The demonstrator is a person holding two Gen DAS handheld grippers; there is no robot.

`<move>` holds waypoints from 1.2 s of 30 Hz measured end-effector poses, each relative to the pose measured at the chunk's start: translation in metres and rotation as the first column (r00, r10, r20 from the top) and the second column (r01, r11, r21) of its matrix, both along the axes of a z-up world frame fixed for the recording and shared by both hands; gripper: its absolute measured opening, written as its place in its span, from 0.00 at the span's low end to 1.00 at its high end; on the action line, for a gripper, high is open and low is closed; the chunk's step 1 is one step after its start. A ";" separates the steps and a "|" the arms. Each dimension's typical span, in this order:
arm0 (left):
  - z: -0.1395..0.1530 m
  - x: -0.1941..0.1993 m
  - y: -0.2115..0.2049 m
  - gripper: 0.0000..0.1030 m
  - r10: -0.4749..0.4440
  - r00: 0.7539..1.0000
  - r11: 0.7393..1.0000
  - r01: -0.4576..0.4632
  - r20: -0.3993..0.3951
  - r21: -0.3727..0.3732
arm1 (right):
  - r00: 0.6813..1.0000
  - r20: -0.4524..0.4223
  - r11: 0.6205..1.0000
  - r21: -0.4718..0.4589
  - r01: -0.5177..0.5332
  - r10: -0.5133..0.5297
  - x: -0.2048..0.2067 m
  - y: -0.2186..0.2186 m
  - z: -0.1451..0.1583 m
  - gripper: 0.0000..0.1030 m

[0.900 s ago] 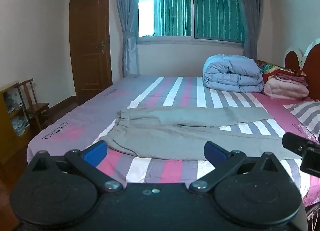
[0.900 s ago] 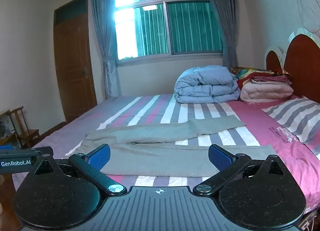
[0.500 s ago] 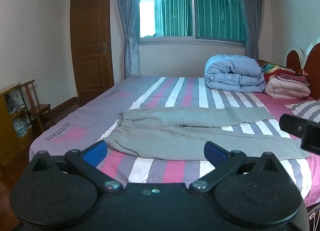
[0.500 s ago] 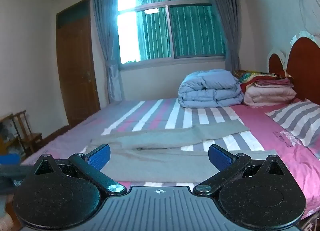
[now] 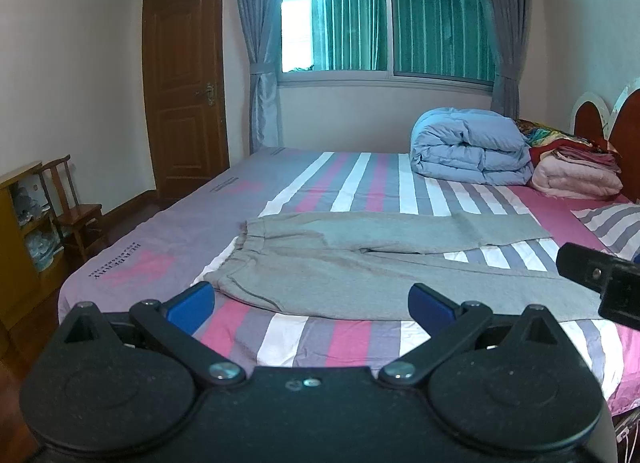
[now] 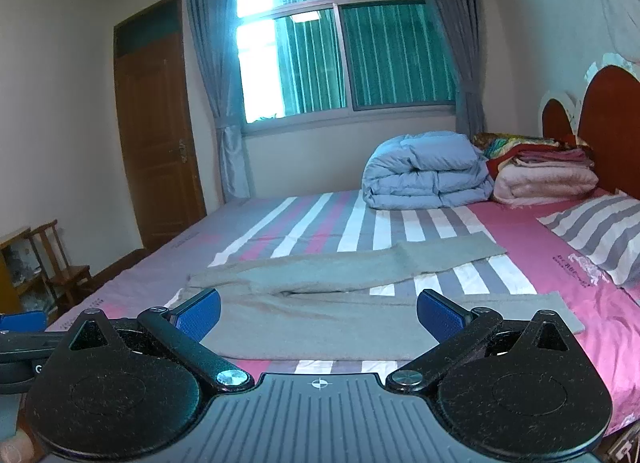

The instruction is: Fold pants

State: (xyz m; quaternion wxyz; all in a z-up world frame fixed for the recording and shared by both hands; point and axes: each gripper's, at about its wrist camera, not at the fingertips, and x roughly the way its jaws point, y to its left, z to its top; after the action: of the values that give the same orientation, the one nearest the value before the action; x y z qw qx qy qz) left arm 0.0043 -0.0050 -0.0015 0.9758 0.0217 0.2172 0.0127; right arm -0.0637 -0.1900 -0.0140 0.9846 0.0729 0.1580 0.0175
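Grey pants (image 5: 360,259) lie flat on the striped bed, waistband at the left, both legs stretching right and spread apart. In the right wrist view the same pants (image 6: 328,303) fill the near part of the bed. My left gripper (image 5: 312,305) hovers open before the near edge of the bed, nothing between its blue pads. Over the near leg my right gripper (image 6: 318,313) is open too, and empty. Part of the right gripper's body (image 5: 600,283) shows at the right edge of the left wrist view.
A folded blue duvet (image 5: 468,153) and a stack of folded blankets (image 5: 576,175) sit at the far right by the headboard (image 6: 608,123). A striped pillow (image 6: 596,235) lies at right. A wooden chair (image 5: 72,211), a shelf and a door (image 5: 184,103) stand at left.
Both wrist views have shifted slightly: the pants sit a little higher and further from the left gripper, and the right gripper's view has tilted up. Both jaws stay wide.
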 end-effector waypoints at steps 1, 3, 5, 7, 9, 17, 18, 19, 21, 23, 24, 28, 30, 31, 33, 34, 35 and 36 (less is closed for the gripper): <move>0.000 0.000 -0.001 0.94 0.001 1.000 1.000 -0.001 0.000 0.002 | 1.000 0.001 1.000 0.001 0.000 0.000 0.000 -0.001 0.000 1.00; 0.000 0.000 0.000 0.94 -0.002 1.000 1.000 0.002 -0.001 0.000 | 1.000 0.001 1.000 0.000 -0.004 0.004 0.001 -0.003 0.002 1.00; 0.000 0.000 -0.001 0.94 -0.004 1.000 1.000 0.004 -0.001 0.003 | 1.000 0.002 1.000 -0.002 -0.008 0.008 0.000 -0.002 0.002 1.00; -0.001 -0.001 -0.001 0.94 -0.006 1.000 1.000 0.006 0.000 0.005 | 1.000 0.003 1.000 -0.006 -0.012 0.012 -0.001 0.000 0.001 1.00; -0.001 -0.001 -0.001 0.94 -0.008 1.000 1.000 0.008 -0.001 0.005 | 1.000 0.003 1.000 -0.006 -0.012 0.012 -0.001 -0.001 0.001 1.00; -0.001 -0.001 0.000 0.94 -0.015 1.000 1.000 0.015 -0.003 0.007 | 1.000 -0.004 1.000 -0.007 -0.021 0.021 0.003 -0.001 -0.002 1.00; -0.001 -0.001 0.000 0.94 -0.016 1.000 1.000 0.016 -0.005 0.006 | 1.000 -0.005 1.000 -0.008 -0.023 0.023 0.004 -0.001 -0.002 1.00; -0.001 0.000 0.000 0.94 -0.017 1.000 1.000 0.017 -0.006 0.006 | 1.000 -0.006 1.000 -0.011 -0.024 0.024 0.004 -0.001 -0.003 1.00; -0.001 0.000 0.001 0.94 -0.019 1.000 1.000 0.019 -0.009 0.007 | 1.000 -0.010 1.000 -0.011 -0.028 0.028 0.005 -0.001 -0.003 1.00; -0.001 0.000 0.001 0.94 -0.022 1.000 1.000 0.022 -0.012 0.009 | 0.999 -0.014 0.999 -0.012 -0.032 0.032 0.006 -0.002 -0.003 1.00; -0.001 0.001 0.001 0.94 -0.022 1.000 1.000 0.022 -0.013 0.010 | 0.999 -0.016 0.999 -0.015 -0.033 0.033 0.007 -0.001 -0.004 1.00; 0.000 0.001 0.001 0.94 -0.021 1.000 1.000 0.021 -0.012 0.011 | 0.999 -0.020 0.999 -0.019 -0.036 0.035 0.008 -0.001 -0.007 1.00; -0.001 0.001 0.000 0.94 -0.021 1.000 1.000 0.021 -0.012 0.012 | 0.999 -0.018 0.999 -0.021 -0.036 0.036 0.008 0.000 -0.007 1.00; -0.001 0.002 0.001 0.94 -0.019 1.000 1.000 0.019 -0.013 0.012 | 0.999 -0.016 0.999 -0.023 -0.035 0.034 0.008 -0.001 -0.007 1.00; -0.001 0.002 0.000 0.94 -0.020 1.000 1.000 0.020 -0.013 0.013 | 1.000 -0.013 0.999 -0.025 -0.029 0.029 0.009 -0.001 -0.007 1.00; -0.001 0.002 0.000 0.94 -0.018 1.000 1.000 0.018 -0.015 0.013 | 1.000 -0.011 0.999 -0.025 -0.026 0.025 0.008 -0.001 -0.007 1.00; -0.001 0.003 -0.001 0.94 -0.018 1.000 1.000 0.018 -0.016 0.014 | 1.000 -0.011 0.999 -0.025 -0.025 0.024 0.008 -0.001 -0.008 1.00; -0.002 0.003 -0.001 0.94 -0.018 1.000 1.000 0.018 -0.017 0.014 | 1.000 -0.014 0.999 -0.023 -0.023 0.023 0.009 -0.002 -0.008 1.00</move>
State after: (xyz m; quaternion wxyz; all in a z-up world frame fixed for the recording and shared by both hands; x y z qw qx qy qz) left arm 0.0074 -0.0057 -0.0031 0.9739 0.0309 0.2249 0.0052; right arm -0.0548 -0.1921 -0.0224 0.9840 0.0597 0.1657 0.0264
